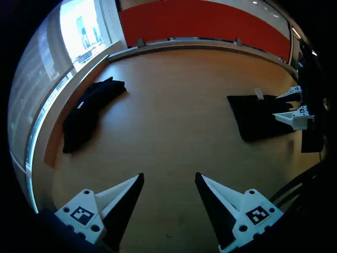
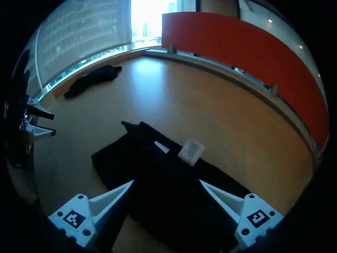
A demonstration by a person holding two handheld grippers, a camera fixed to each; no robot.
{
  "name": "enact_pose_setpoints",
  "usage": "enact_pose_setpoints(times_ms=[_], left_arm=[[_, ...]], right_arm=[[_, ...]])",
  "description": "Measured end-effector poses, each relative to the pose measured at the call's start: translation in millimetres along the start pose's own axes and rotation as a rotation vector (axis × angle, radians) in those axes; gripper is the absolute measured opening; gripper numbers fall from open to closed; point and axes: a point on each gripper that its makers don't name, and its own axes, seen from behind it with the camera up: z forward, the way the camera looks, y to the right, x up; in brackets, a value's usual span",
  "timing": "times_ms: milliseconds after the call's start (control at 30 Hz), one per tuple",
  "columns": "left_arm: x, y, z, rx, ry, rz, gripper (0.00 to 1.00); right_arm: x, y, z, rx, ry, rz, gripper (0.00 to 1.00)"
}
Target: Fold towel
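Note:
A black towel lies folded on the wooden table, a white label sticking up from its fold. My right gripper is open, its white fingers spread wide over the towel's near end. In the left gripper view the same towel lies at the far right, with the right gripper over its edge. My left gripper is open above bare table, well apart from the towel, with nothing between its fingers. It also appears at the left edge of the right gripper view.
A second black cloth lies crumpled near the window-side table edge, also seen far back. A red partition runs along the table's far rim. Bright windows stand beyond the edge.

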Motion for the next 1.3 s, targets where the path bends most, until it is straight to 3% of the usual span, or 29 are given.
enact_pose_setpoints(times_ms=[767, 1300], left_arm=[[-0.8, -1.8, -2.3, -0.007, 0.007, 0.003, 0.9], [-1.2, -5.4, -3.4, -0.003, 0.006, -0.001, 0.9]], right_arm=[[-6.4, -10.2, -6.1, -0.003, -0.001, 0.006, 1.0], [9.0, 7.3, 6.2, -0.02, 0.0, -0.017, 1.0]])
